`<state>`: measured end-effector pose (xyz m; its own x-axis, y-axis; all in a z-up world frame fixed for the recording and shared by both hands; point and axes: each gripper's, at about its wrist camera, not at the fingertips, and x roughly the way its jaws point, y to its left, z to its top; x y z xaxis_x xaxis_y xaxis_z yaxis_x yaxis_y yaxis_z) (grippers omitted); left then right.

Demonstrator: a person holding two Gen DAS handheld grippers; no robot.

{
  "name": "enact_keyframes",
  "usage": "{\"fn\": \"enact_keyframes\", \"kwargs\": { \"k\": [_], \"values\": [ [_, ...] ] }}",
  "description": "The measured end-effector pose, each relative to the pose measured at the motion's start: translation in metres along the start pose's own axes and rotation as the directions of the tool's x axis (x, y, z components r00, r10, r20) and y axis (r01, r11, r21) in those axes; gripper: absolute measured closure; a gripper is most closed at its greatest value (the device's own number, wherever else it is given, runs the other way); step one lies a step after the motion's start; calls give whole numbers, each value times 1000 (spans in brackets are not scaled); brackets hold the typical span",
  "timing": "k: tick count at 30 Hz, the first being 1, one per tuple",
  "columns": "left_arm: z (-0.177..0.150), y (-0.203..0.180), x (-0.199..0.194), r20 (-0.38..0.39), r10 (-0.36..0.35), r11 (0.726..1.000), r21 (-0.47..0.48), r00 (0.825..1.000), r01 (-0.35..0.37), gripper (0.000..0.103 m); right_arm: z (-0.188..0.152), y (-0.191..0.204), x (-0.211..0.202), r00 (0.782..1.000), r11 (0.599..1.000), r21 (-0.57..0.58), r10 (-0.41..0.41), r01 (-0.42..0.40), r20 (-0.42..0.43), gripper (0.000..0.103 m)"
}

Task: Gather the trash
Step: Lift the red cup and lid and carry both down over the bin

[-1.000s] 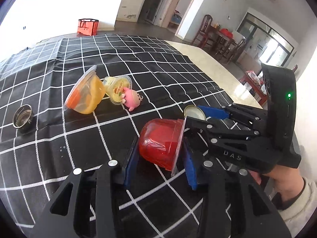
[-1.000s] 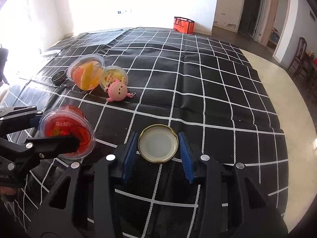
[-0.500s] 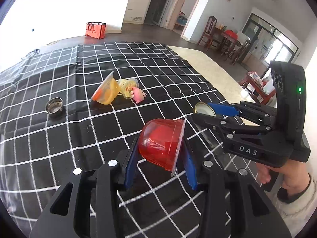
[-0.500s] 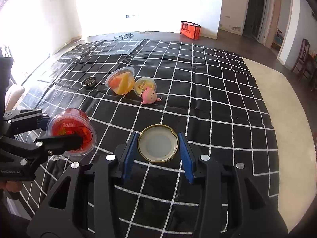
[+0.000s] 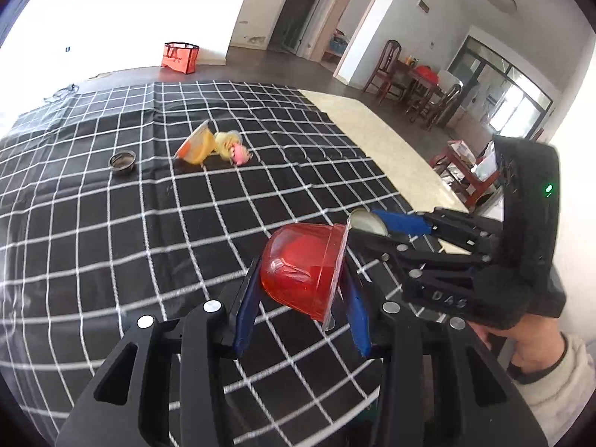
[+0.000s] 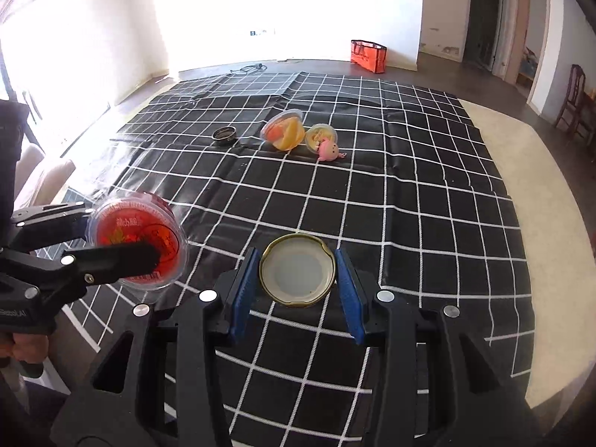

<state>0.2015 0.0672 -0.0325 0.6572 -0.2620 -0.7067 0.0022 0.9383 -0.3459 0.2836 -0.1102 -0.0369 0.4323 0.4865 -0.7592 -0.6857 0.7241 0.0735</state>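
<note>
Trash is in both grips: the left gripper [image 5: 301, 298] clamps the red jelly cup [image 5: 303, 266], the right gripper [image 6: 296, 290] the jar lid [image 6: 297, 269], both now lifted farther above the checked cloth [image 6: 409, 201], ready for binning, orange cup [image 6: 285, 134] remaining.

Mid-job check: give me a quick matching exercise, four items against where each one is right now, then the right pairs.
Items:
1. red jelly cup
2. jar lid
3. pink pig toy
4. small metal cap

Places:
A. lying on the checkered cloth, touching the small yellow cup
B. clamped in the right gripper
C. alone on the cloth, left of the orange fruit cup
D. clamped in the left gripper

Pairs: 1-D, 2-B, 3-A, 4-C
</note>
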Motion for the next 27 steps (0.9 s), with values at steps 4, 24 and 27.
{"fn": "enact_keyframes", "kwargs": {
  "k": [4,24,27],
  "values": [
    [-24,-4,-14,-5,10,1000,-12,1000,-10,62,-17,18,-17,1000,1000,-9,15,-15,4,64],
    [-137,-14,-94,-5,84,996,-17,996,-84,62,-106,96,-80,995,994,-41,100,-100,11,64],
    [-154,-15,-101,-13,87,996,-17,996,-87,62,-121,109,-84,994,993,-51,107,-106,1,64]
  ]
}}
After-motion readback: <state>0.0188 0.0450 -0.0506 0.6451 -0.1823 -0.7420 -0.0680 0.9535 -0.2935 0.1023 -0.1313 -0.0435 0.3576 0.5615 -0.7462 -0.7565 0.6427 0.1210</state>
